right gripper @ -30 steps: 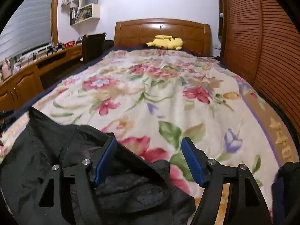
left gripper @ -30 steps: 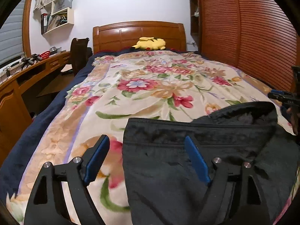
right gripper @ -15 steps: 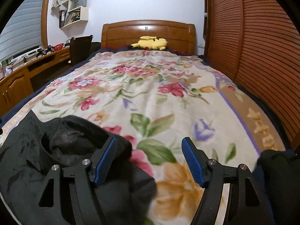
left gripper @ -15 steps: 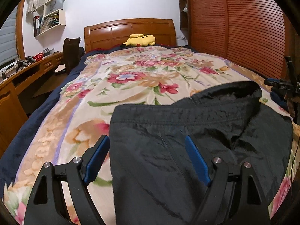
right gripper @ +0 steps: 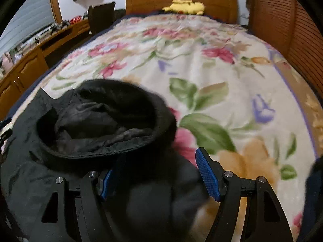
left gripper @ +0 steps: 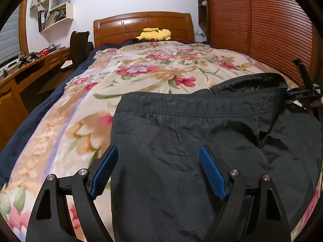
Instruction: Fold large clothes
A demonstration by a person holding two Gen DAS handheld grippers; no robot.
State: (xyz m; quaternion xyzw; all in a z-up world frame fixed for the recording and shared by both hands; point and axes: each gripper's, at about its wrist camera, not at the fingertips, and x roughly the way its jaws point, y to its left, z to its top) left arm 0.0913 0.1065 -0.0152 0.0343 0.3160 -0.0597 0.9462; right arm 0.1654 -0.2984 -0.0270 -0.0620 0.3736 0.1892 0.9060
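A large black hooded jacket [left gripper: 201,141] lies on the near end of the floral bedspread [left gripper: 141,74]. My left gripper [left gripper: 158,153] hovers open over the jacket's left side, with the garment's left edge running between its blue pads. In the right wrist view the hood [right gripper: 101,121] gapes open, showing its dark lining. My right gripper [right gripper: 157,161] stands open low over the cloth just below the hood. Black fabric bulges between its jaws and partly covers the left pad [right gripper: 106,181]. The right gripper [left gripper: 302,94] also shows at the jacket's far right edge.
A yellow plush toy [left gripper: 155,34] rests by the wooden headboard [left gripper: 141,24]. Slatted wooden wardrobe doors [left gripper: 262,30] line the bed's right side. A wooden desk [left gripper: 30,66], a dark chair [left gripper: 78,46] and wall shelves stand left. A dark cloth [right gripper: 313,191] sits at the lower right.
Both grippers have sunk closer to the jacket. The right one tipped down over the hood side, so black cloth now lies between its jaws. Both stay open as wide as before.
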